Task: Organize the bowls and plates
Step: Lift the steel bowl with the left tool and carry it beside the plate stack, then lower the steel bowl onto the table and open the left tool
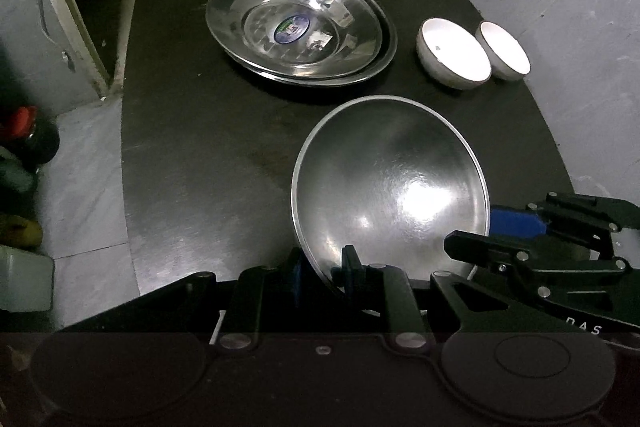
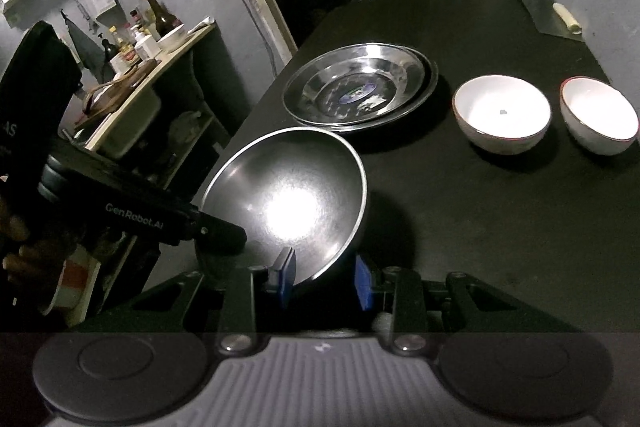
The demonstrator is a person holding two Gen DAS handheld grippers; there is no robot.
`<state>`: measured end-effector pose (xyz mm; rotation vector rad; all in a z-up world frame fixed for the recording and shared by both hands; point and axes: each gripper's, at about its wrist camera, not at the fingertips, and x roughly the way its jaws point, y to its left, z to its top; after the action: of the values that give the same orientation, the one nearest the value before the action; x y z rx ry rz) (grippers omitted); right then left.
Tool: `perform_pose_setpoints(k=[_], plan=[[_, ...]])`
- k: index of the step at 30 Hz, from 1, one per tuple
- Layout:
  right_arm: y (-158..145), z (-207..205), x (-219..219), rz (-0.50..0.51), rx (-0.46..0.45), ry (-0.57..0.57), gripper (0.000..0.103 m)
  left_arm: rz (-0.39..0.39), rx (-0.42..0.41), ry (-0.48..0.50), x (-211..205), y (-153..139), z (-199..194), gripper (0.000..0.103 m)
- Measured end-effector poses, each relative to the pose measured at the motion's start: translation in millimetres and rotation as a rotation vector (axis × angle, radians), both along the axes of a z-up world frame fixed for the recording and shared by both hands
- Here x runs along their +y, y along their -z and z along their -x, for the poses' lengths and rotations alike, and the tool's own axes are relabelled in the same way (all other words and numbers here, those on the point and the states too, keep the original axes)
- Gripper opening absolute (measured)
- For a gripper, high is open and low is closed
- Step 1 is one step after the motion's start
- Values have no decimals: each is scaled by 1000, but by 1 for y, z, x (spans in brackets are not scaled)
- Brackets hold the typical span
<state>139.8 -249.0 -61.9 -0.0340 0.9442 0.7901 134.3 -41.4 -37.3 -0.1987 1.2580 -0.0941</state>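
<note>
Left hand-held gripper (image 1: 322,273) and right hand-held gripper (image 2: 326,277) both clamping rim of tilted steel bowl (image 1: 390,183) over tabletop (image 1: 192,155) near edge.

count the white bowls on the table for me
2. One white bowl sits right of the stacked steel plates; the second white bowl stands just beyond it, nearer the table's right edge. None seems hidden.

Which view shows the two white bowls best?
The right wrist view: both white bowls appear large, with open insides and dark rims visible. The left wrist view shows them smaller, farther away.
</note>
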Motion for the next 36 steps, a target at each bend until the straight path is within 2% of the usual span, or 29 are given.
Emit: perform_pose_setpoints(k=[8,21,26,31,36], plan=[[8,-6,4,-5,30,-22,36,4,51,-33,5,7,-2,22],[8,-10,5,-9,26,-24,36,21,74,-75,12,10,-5,22],[7,-10,2,-22,17,-3,38,-46,45,-82,14,4,-2,36],[4,-11,-5,-43,-1,36,38,-58,18,-65,16,-8,4,47],[0,-12,-17,-85,-33,105,39,-108,-69,-21,21,-35,8,58]])
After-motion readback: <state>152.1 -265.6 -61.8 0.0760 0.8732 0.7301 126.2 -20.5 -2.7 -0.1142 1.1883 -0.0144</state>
